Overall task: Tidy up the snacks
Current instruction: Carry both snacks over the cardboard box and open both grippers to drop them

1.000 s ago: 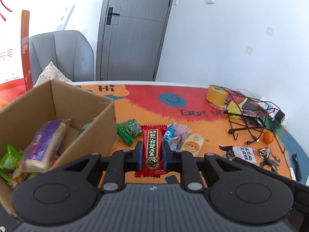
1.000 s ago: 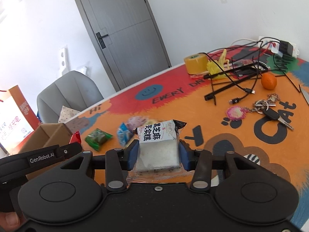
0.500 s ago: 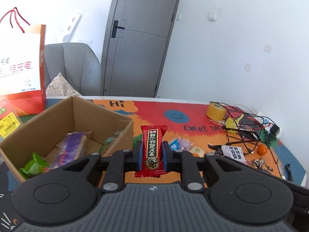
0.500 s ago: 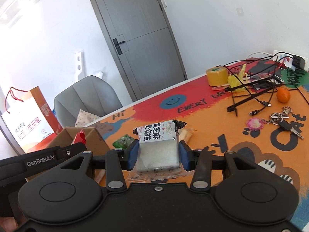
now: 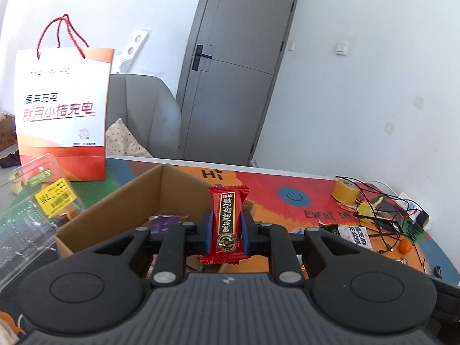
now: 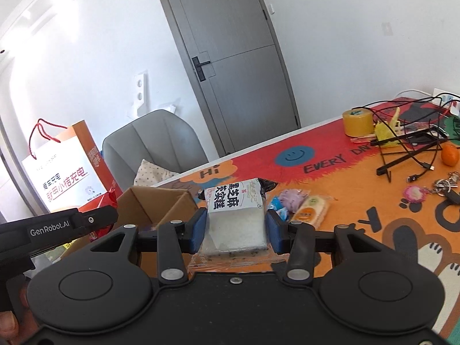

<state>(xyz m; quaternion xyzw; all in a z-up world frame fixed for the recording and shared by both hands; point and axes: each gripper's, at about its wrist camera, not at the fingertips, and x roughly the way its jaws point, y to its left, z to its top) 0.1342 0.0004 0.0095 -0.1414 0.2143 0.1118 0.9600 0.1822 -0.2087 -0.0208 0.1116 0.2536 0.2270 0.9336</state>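
Both tools are loaded and mid-carry, i.e. the transport step of sorting snacks into the box. L gripper is clamped on a red candy bar, blue pads pressing its long edges w/ the wrapper standing upright between them, top end poking above the fingertips. Directly ahead of and below that tool sits the open cardboard box; a purple pack shows inside, just left of the fingers. R gripper is clamped on a clear-wrapped white sesame cake, pads on both sides, label end pointing away from the tool. From the R tool the same box lies ahead-left, w/ the L tool's black body crossing in at far left. Loose snacks still lie on the orange mat just right of the R fingers: a pale-purple pack, an orange-and-white pack, a blue one partly hidden behind the pad. Judgement: the drop-off is next. L looks closest, so it needs to get the bar past the near wall, over the box opening, then part the jaws. R has further to go, leftwards, and should prob. wait or come in staggered so the two tools don't clash over the box. After that, approx. three or more packs remain to fetch.
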